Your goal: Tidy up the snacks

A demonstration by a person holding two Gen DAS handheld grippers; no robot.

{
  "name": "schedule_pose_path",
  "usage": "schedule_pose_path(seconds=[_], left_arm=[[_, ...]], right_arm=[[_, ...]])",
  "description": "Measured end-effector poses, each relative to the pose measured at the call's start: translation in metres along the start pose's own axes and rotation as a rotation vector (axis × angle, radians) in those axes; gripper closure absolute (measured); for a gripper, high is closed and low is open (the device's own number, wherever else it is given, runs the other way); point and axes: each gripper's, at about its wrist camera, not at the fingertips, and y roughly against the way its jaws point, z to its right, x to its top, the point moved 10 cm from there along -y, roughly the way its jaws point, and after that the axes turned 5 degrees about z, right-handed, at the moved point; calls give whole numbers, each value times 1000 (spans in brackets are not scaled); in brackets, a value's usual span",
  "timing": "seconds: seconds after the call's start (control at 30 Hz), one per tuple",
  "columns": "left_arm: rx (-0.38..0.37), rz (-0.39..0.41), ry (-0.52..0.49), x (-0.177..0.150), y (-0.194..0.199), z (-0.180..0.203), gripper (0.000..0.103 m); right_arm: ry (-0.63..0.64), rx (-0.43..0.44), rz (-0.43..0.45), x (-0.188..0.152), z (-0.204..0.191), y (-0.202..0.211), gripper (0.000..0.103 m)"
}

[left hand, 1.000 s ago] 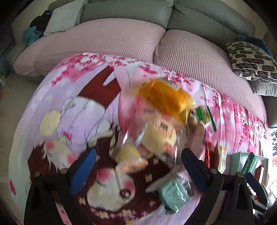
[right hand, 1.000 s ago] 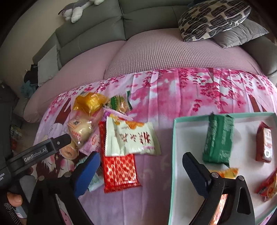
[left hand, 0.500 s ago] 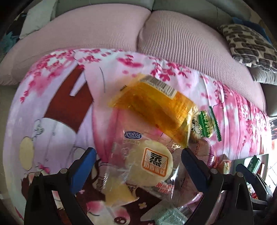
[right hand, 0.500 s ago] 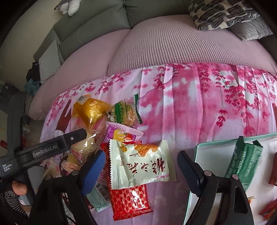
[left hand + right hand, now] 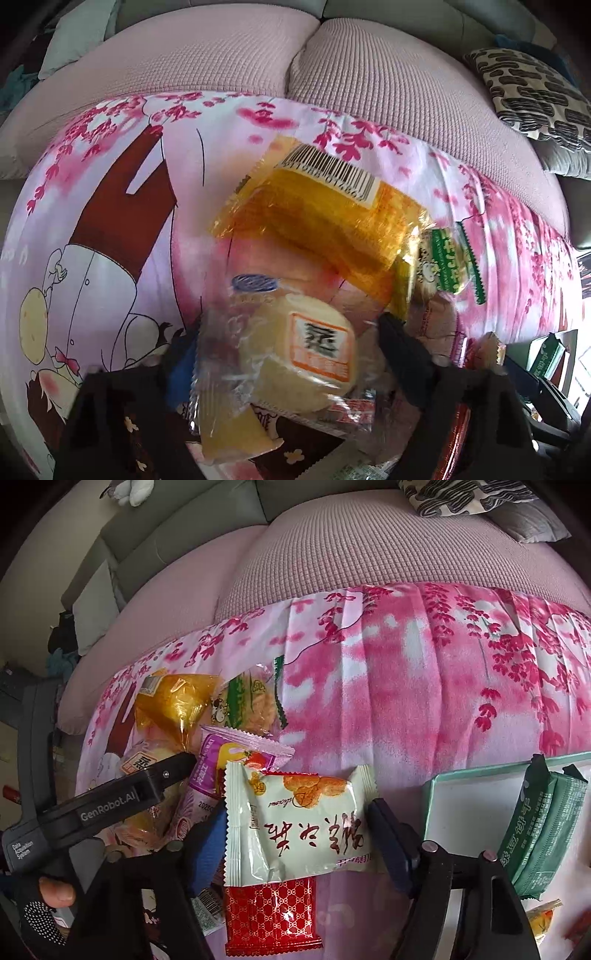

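Left tongs (image 5: 291, 354) have just been closing around the clear-wrapped pale round cake (image 5: 295, 354), contact apparently made; right tongs (image 5: 295, 834) closing, straddling the cream crinkle-edged snack packet (image 5: 299, 819), pads seemingly touching.

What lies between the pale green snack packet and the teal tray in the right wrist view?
Only bare pink blossom cloth and one finger of the right tongs; no snack lies between the pale green packet and the teal tray.

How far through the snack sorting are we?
Started, not finished. Done: a green packet already lies in the teal box. In hand: both tools have just been closing, the left tool around the clear-wrapped cake, the right tool around the pale green packet. Left: the pile's other snacks.
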Motion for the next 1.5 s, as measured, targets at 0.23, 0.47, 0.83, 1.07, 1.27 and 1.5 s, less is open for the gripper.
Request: schedule_pose_path(seconds=[0.23,0.47,0.83,1.07,1.27,1.5], left_arm=[[-25,28,21,-1,8,2,33],[-10,54,110,-19,27,-17,37],[4,116,194,-43,70,-18,38],[0,164,184,-53,96,-1,38],[-40,175,137,-60,107,23,38],[-81,199,68,-61,120,60,38]], right_arm=[[-27,-31,7,-1,12,6,45],[-35,-34,16,-5,14,13,48],[-73,-8,44,-22,18,47,48],[-59,-6,93,-30,9,86,48],[-53,-18,115,-41,6,108,48],[-93,-51,158,-44,32,132,48]])
